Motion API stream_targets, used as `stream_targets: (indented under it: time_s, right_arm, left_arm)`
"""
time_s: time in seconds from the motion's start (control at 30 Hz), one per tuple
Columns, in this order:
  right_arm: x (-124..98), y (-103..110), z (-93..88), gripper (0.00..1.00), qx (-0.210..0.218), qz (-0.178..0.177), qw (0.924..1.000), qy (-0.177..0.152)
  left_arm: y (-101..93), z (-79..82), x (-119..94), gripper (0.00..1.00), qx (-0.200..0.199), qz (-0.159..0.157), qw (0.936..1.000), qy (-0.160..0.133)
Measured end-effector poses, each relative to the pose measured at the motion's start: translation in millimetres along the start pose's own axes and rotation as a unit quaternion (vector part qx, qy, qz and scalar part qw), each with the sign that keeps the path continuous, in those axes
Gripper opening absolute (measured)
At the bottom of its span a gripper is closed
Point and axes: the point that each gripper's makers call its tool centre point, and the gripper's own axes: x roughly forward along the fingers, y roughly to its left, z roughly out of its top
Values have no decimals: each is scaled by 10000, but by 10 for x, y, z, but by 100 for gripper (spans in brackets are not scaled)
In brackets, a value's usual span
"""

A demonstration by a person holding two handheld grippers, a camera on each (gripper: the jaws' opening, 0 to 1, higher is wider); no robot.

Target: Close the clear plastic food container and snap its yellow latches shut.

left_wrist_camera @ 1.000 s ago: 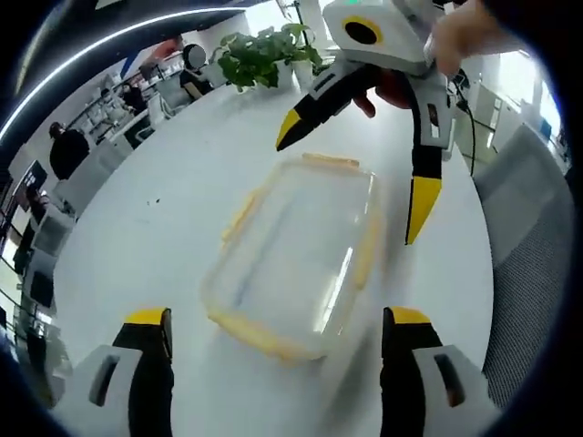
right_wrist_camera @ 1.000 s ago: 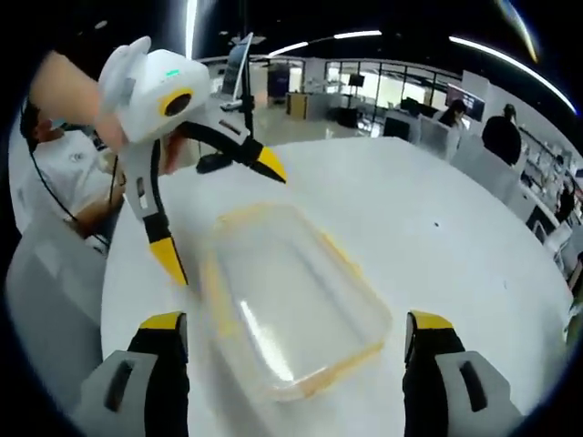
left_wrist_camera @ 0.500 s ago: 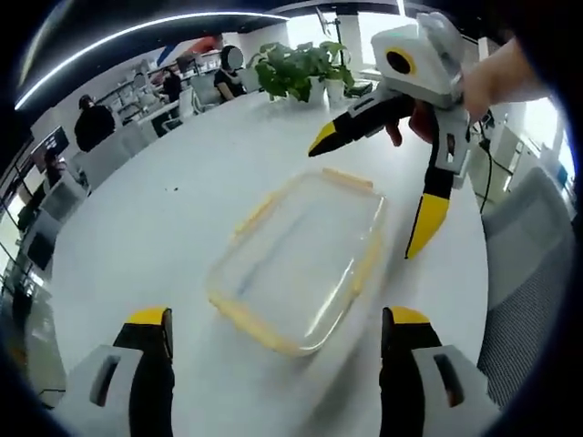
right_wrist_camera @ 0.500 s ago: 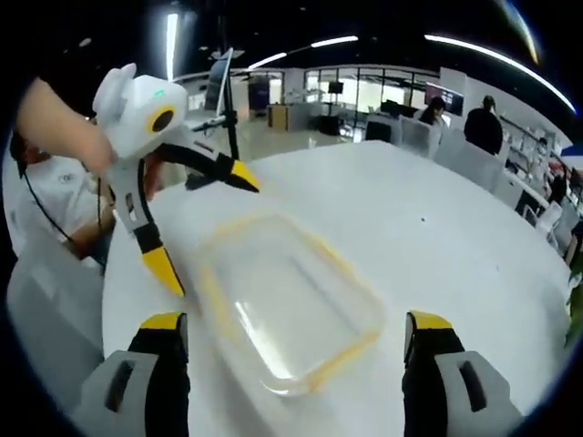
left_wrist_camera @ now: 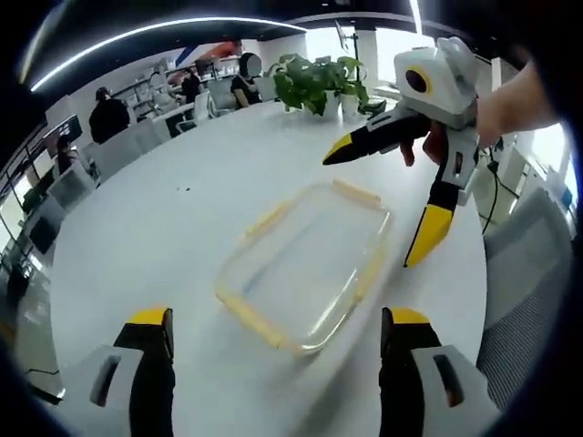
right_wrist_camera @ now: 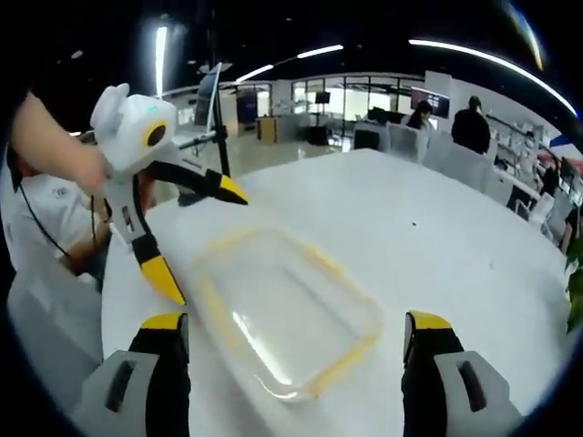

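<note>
Clear plastic container (left_wrist_camera: 305, 264) sits on the white bench (left_wrist_camera: 164, 228) between both spread, empty grippers, left (left_wrist_camera: 273, 330) and right (right_wrist_camera: 296, 335); lid apparently on, yellow latches (left_wrist_camera: 355, 192) seemingly unsnapped, no contact yet.

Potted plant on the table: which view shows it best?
Left gripper view. The potted plant stands whole at the white table's far edge, leaves and pot both visible, beyond the food container. In the right gripper view a few green leaves show at the right rim.
</note>
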Motion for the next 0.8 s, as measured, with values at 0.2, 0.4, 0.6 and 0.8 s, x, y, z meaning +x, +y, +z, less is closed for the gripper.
stream_targets:
  time_s: [0.2, 0.4, 0.6, 0.8]
  right_arm:
    - [-70, 46, 28, 99, 85, -66, 9998, -159]
    - [-127, 60, 1, 99, 180, -149, 9995, -217]
    - [-207, 93, -14, 97, 278, -236, 9990, -278]
    - [-293, 124, 41, 96, 309, -316, 9978, -484]
  left_arm:
    - [-14, -15, -48, 95, -170, 54, 9998, -97]
    - [-46, -44, -90, 94, -260, 94, 9995, -144]
    - [-95, -139, -164, 94, -500, 155, 9984, -197]
    - [-106, -208, -228, 94, -641, 246, 9974, -222]
